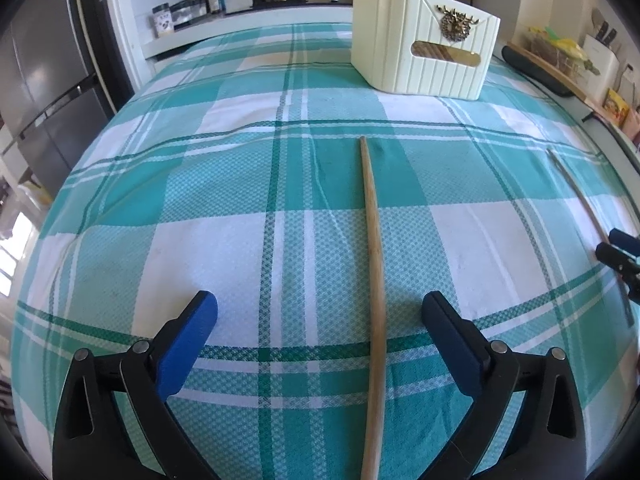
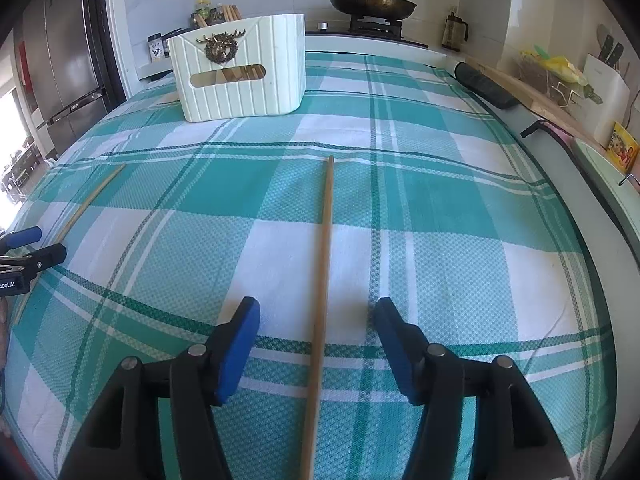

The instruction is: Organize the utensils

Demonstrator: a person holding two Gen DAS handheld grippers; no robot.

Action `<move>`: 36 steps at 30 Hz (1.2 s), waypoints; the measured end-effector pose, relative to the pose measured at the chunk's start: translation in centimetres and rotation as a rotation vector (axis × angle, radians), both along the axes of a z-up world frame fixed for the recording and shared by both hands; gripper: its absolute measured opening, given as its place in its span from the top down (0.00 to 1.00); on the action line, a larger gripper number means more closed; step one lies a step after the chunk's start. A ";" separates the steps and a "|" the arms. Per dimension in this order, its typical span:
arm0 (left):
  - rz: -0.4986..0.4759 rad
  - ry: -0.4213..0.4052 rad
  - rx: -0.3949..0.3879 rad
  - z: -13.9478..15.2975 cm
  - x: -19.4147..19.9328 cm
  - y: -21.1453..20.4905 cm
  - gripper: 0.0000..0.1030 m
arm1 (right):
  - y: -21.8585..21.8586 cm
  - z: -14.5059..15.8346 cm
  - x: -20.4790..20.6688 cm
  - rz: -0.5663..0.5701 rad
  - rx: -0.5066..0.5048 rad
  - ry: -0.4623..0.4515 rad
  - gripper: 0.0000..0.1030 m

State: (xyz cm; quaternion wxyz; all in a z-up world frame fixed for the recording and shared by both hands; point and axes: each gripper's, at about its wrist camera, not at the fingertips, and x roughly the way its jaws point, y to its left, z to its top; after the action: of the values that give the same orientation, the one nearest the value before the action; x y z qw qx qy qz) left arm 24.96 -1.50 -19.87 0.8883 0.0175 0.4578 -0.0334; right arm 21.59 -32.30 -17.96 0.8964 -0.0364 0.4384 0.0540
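Two slender, pale wooden chopsticks lie flat on the teal-and-white plaid tablecloth (image 1: 240, 208), both on the near side of the cream ribbed plastic utensil holder (image 1: 424, 52), which serves as the landmark. Each stick is long, round in section and light tan. The chopstick under the left gripper (image 1: 376, 280) tapers toward the end that points at the holder and stops well short of it; the chopstick under the right gripper (image 2: 322, 300) also aims toward the holder, ending well apart from it and off to its right as the right wrist view shows it.

One holder stands upright on the cloth. Its front wall carries a brass stag-head ornament (image 2: 219, 49) above a slot-shaped handle cut-out, through which wooden sticks show. More chopsticks stand inside, their tops rising above the rim; their number cannot be told.

Left gripper (image 1: 320, 312): two blue-padded fingers spread wide, one on each side of its chopstick, neither pad touching it. Right gripper (image 2: 316, 316): two blue-padded fingers likewise spread, straddling its chopstick without contact. Each gripper appears at the edge of the other's view, beside the other stick.

Beyond the holder, on the hob, sits one dark frying pan with a glass lid (image 2: 372, 2). To the holder's left, several seasoning bottles and jars (image 1: 192, 4) stand on a ledge, and one tall grey refrigerator (image 1: 44, 76) stands further left.
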 end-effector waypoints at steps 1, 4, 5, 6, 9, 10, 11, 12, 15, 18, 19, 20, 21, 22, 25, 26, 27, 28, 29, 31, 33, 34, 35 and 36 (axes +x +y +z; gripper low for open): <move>0.000 0.000 0.000 0.0 0.0 0.0 0.01 | 0.0 0.0 0.0 0.000 0.001 0.000 0.40; 0.000 0.000 -0.001 0.0 0.0 0.0 0.01 | 0.0 0.0 0.0 0.000 0.001 -0.001 0.40; 0.000 0.000 0.000 0.0 0.0 0.0 0.01 | 0.0 0.0 0.0 -0.001 0.001 -0.001 0.40; 0.001 0.000 0.000 0.0 0.0 0.0 0.01 | 0.0 0.0 0.0 -0.001 0.001 -0.001 0.40; 0.000 0.000 -0.002 0.0 0.0 0.0 0.00 | 0.0 0.0 0.0 0.000 0.002 -0.001 0.40; 0.000 0.000 -0.001 0.0 0.0 0.0 0.00 | 0.0 0.0 0.0 0.000 0.002 -0.001 0.40; 0.000 0.000 -0.001 0.0 0.0 0.0 0.01 | 0.0 0.0 0.0 -0.001 0.002 -0.002 0.40; 0.001 0.000 -0.001 0.0 0.0 0.0 0.01 | 0.0 0.0 0.0 -0.001 0.002 -0.002 0.40; 0.000 0.000 0.000 0.0 0.0 0.0 0.01 | 0.0 0.0 0.0 -0.001 0.002 -0.002 0.40; 0.000 0.000 0.000 0.0 0.0 0.0 0.00 | 0.0 0.0 0.0 -0.001 0.002 -0.002 0.40; 0.000 0.000 -0.001 0.0 0.0 0.0 0.00 | 0.0 0.0 0.0 -0.001 0.002 -0.002 0.40; 0.000 0.000 -0.001 0.0 0.0 0.0 0.01 | 0.0 0.0 0.0 -0.001 0.002 -0.002 0.40; 0.000 0.000 -0.001 0.0 0.0 0.0 0.01 | 0.0 0.0 0.0 -0.001 0.002 -0.002 0.40; 0.000 0.000 -0.001 0.0 0.0 0.0 0.01 | 0.0 0.0 0.0 -0.001 0.002 -0.002 0.40; 0.000 0.000 0.000 0.0 0.0 0.0 0.00 | 0.0 0.0 0.0 -0.001 0.002 -0.002 0.40; 0.000 0.000 0.000 0.0 0.0 0.0 0.00 | 0.0 0.0 0.0 -0.001 0.002 -0.004 0.40; 0.000 0.001 -0.001 0.0 0.0 0.0 0.00 | 0.0 0.0 0.0 -0.001 0.002 -0.004 0.40; 0.000 0.001 0.000 0.0 -0.1 0.0 0.00 | 0.0 0.0 0.0 -0.001 0.002 -0.004 0.40; 0.000 0.001 -0.001 0.0 -0.1 0.0 0.00 | 0.0 0.0 0.0 -0.001 0.002 -0.004 0.40; -0.008 0.009 -0.003 0.1 -0.2 0.1 0.01 | 0.0 0.0 0.0 -0.001 0.003 -0.004 0.40; -0.034 0.042 -0.002 0.2 0.0 0.1 0.01 | 0.0 0.0 0.0 -0.001 0.004 -0.003 0.40; -0.062 0.074 -0.003 0.4 0.2 0.2 0.01 | 0.0 0.0 0.0 0.000 0.006 0.002 0.40; -0.085 0.097 -0.006 0.6 0.2 0.2 0.01 | 0.1 0.1 0.1 0.006 0.003 0.018 0.40; -0.108 0.112 -0.016 0.8 0.3 0.3 0.01 | 0.1 0.2 0.3 0.019 -0.002 0.047 0.40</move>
State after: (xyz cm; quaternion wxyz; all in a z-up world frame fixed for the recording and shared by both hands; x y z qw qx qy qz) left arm 25.29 -1.18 -19.10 0.8584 0.0333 0.5047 -0.0858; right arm 21.92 -32.22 -17.72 0.8852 -0.0403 0.4593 0.0629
